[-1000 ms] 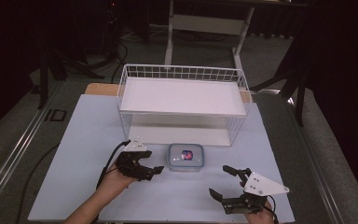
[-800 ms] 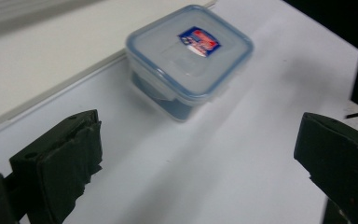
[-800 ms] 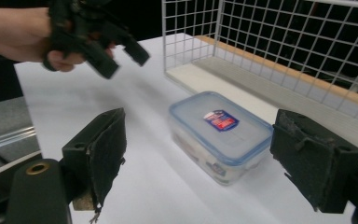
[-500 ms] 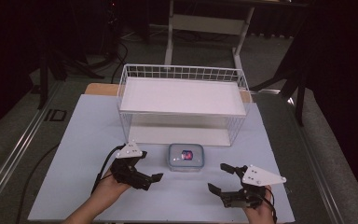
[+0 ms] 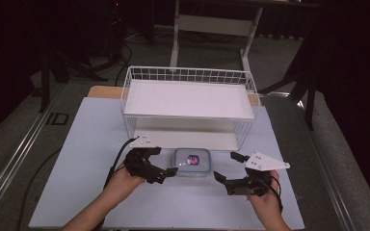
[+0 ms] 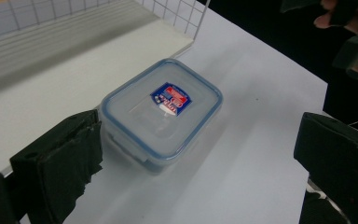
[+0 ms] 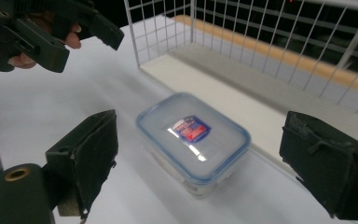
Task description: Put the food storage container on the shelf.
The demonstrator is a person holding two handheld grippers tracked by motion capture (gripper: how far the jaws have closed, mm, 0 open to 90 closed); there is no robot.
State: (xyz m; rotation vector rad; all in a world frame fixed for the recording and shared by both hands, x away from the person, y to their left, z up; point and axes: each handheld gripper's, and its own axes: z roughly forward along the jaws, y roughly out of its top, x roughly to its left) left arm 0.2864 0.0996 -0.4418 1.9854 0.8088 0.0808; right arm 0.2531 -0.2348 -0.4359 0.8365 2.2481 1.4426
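While both grippers sit spread and empty, the step in hand looks like the approach to a two-sided grab on the box. The left gripper is released, nothing between its pads; its jaws opened wider within the last second and have held wide since. The right gripper is released too, its jaws having just been opening, nothing between them.

The box is a small clear plastic one with a blue-rimmed snap lid and a red-and-blue sticker, lying flat on the white mat. It sits just in front of the wire rack, near the rack's lower shelf but not on it. The left gripper's tip is just beside the box's left end, whether touching I can't tell; the right gripper is near the box's right end, apart from it.

My guess for next: each gripper closes in level on the box from its own side, then squeezes or pinches the lid edge.

Pose: both hands come in low from the near edge of the mat, forearms angled inward toward the box, grippers pointing across and slightly down at it.
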